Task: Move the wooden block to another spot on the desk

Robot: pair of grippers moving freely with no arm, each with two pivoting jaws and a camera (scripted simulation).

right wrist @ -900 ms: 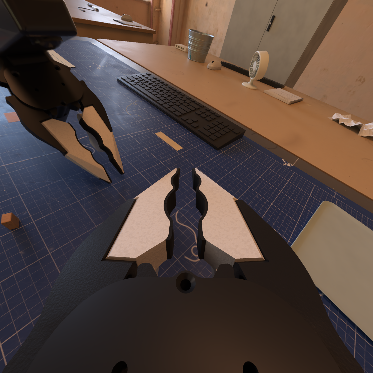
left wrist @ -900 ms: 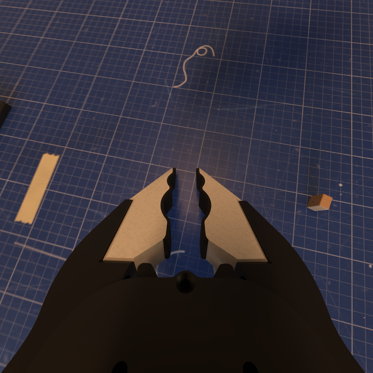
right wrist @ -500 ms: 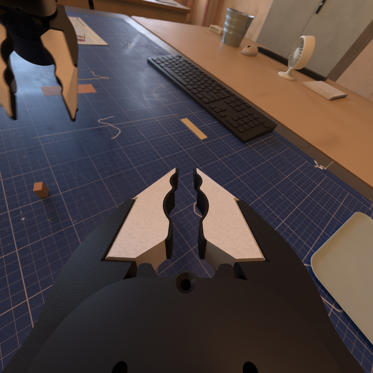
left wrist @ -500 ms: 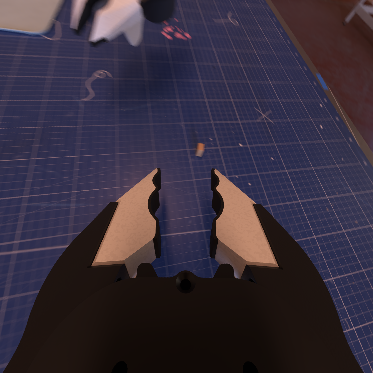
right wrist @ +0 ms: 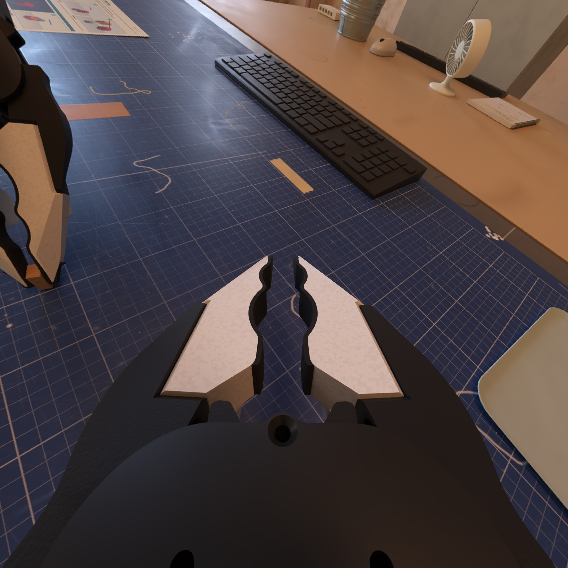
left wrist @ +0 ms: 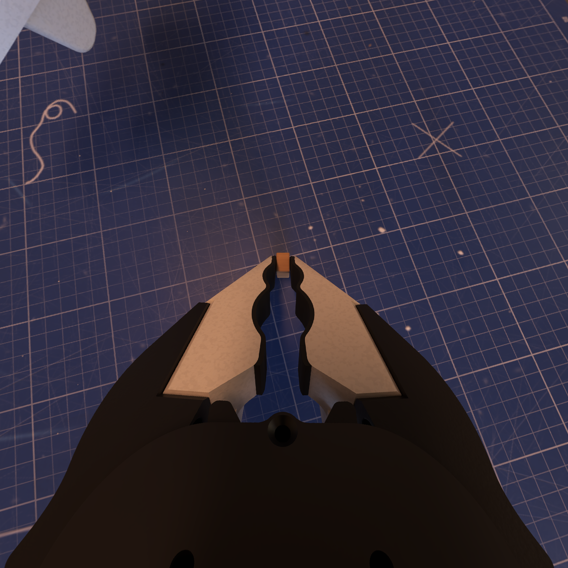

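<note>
The small wooden block [left wrist: 282, 263] sits on the blue cutting mat [left wrist: 399, 215], pinched between the tips of my left gripper [left wrist: 282, 260]. The fingers touch both of its sides. In the right wrist view the block [right wrist: 34, 274] rests on the mat at the far left, between the downward-pointing fingers of the left gripper [right wrist: 37, 281]. My right gripper [right wrist: 282, 261] hovers over the mat to the right of the block, its jaws a narrow gap apart and empty. One of its pale fingers [left wrist: 61, 27] shows in the top left corner of the left wrist view.
A black keyboard [right wrist: 319, 120] lies along the mat's far edge. A pale pad [right wrist: 528, 384] is at the right. Tape strips [right wrist: 292, 175] [right wrist: 95, 110], string bits [left wrist: 40, 144] and a chalk cross [left wrist: 436, 140] lie flat on the mat. A fan [right wrist: 461, 52] and metal pail [right wrist: 359, 18] stand on the wooden desk.
My left gripper swung over to the block, came down on it and closed from wide open onto its sides. The right gripper moved forward slightly, its jaws unchanged.
</note>
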